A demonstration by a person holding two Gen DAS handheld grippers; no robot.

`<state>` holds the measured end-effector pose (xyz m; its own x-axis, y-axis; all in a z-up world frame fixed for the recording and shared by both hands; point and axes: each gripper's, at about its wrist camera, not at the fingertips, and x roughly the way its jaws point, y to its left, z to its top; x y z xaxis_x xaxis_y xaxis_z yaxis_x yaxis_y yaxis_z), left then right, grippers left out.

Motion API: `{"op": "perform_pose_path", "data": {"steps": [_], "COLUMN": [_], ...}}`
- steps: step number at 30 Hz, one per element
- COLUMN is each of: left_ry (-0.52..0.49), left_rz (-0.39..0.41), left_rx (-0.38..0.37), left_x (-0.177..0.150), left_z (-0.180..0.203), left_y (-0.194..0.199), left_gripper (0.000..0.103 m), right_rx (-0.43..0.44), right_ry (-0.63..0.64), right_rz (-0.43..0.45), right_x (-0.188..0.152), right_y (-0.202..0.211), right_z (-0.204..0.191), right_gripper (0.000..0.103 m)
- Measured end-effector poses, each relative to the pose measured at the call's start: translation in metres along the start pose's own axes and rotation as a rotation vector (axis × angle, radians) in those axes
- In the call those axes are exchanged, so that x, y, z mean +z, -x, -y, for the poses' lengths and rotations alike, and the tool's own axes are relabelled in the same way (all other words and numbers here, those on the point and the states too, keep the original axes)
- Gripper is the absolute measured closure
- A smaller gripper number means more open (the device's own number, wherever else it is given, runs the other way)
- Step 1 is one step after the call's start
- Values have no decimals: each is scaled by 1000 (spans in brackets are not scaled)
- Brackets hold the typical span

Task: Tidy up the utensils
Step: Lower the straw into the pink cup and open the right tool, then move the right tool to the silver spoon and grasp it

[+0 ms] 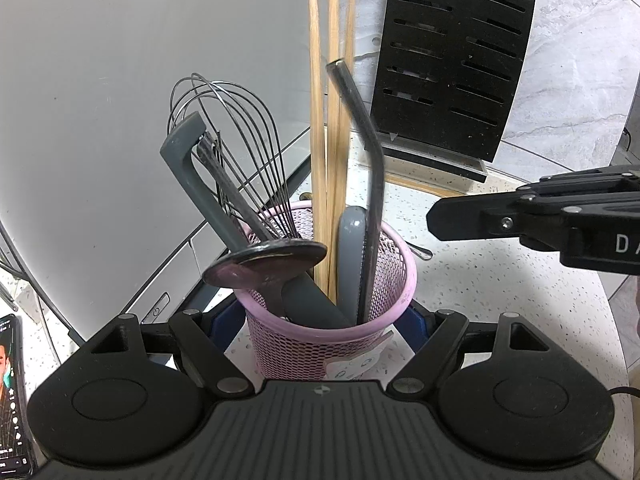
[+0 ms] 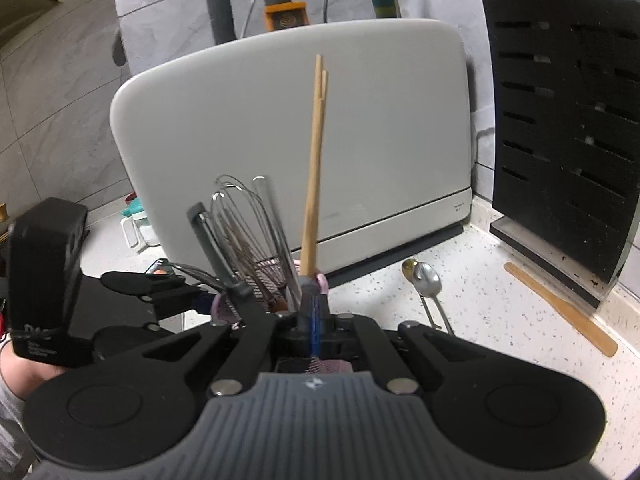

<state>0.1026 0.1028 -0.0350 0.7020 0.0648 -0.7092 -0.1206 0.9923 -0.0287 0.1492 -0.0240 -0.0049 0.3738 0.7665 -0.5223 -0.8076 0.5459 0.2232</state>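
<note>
The left tongs (image 1: 326, 320) are clamped on the pink mesh cup (image 1: 332, 336), one blue-padded finger (image 1: 224, 316) on each side of its wall. The cup stands on the speckled table (image 1: 480, 280) and holds a wire whisk (image 1: 236, 140), a grey-handled utensil (image 1: 192, 160), a dark round-headed utensil (image 1: 264, 258), a bent metal straw (image 1: 360, 120) and three wooden chopsticks (image 1: 320, 120), all standing upright or leaning.

The right tongs (image 2: 314, 320) are fully clenched with nothing visibly gripped; in the left wrist view they sit just to the right of the cup, apart from it. In the right wrist view the chopsticks rise directly beyond the closed tips.

Still on the table: two metal spoons (image 2: 428, 280) lying side by side, and a flat wooden stick (image 2: 560, 308) near the base of the black knife block (image 2: 560, 120). A large grey appliance (image 2: 320, 140) stands behind the cup
</note>
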Motion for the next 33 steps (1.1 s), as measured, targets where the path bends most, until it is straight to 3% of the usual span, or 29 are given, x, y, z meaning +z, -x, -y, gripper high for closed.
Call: {"op": "perform_pose_path", "data": {"steps": [7, 26, 28, 30, 33], "left_ry": [1, 6, 6, 6, 6], "left_rz": [0, 4, 4, 4, 4], "left_rx": [1, 3, 2, 2, 2], "left_x": [0, -1, -2, -2, -1], "left_z": [0, 0, -1, -1, -1], "left_y": [0, 1, 1, 1, 1], "left_gripper": [11, 11, 11, 11, 11], "right_rx": [4, -179, -179, -184, -193], "right_ry": [-11, 143, 179, 217, 276], "right_rz": [-33, -300, -319, -327, -315], "right_x": [-1, 4, 9, 12, 16], "right_y": [-5, -29, -37, -47, -64], "right_z": [4, 48, 48, 46, 43], "right_gripper": [103, 97, 94, 76, 76]}}
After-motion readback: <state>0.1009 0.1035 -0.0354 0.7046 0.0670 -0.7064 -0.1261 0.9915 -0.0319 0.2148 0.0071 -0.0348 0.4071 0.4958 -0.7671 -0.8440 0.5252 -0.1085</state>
